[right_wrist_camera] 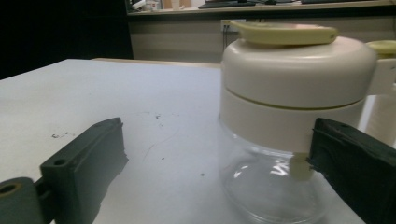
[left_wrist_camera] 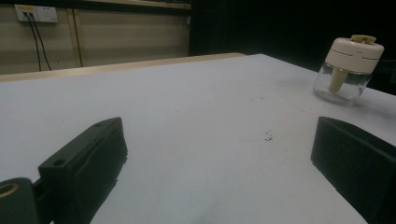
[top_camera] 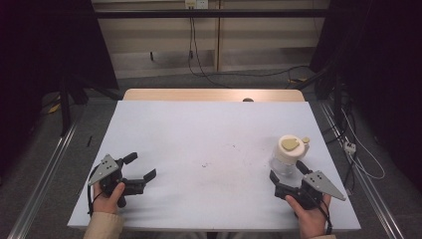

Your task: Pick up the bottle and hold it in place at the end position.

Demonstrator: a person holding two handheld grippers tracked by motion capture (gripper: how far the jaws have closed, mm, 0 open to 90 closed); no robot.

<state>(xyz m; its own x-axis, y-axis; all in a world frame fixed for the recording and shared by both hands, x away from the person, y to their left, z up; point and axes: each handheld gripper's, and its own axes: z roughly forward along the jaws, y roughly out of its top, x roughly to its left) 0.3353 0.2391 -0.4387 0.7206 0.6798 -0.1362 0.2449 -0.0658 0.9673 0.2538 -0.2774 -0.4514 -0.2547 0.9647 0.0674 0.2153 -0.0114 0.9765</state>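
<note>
Step in hand: I read this as the approach to the jar (top_camera: 291,155); my right gripper (top_camera: 287,180) was drawn up to it, nothing gripped yet.
Jar's place: it stood upright on the white table (top_camera: 209,149), toward the right side and near my edge, a clear glass body under a cream lid (right_wrist_camera: 299,70) with a yellowish tab on top.
Right jaws: spread wide; in the right gripper view the jar sat just ahead of the gap, off toward the right jaw, which overlapped its lid rim. I could not tell whether that jaw touched it.
Left jaws: my left gripper (top_camera: 140,174) was spread too, with only bare table between them, well apart from the jar.
Hand pose: both hands rested low near the table's near edge, grippers pointed inward and forward.
Next move, my judgement: I needed to shift the right gripper so the jar centred between the jaws, then close on it squarely.
</note>
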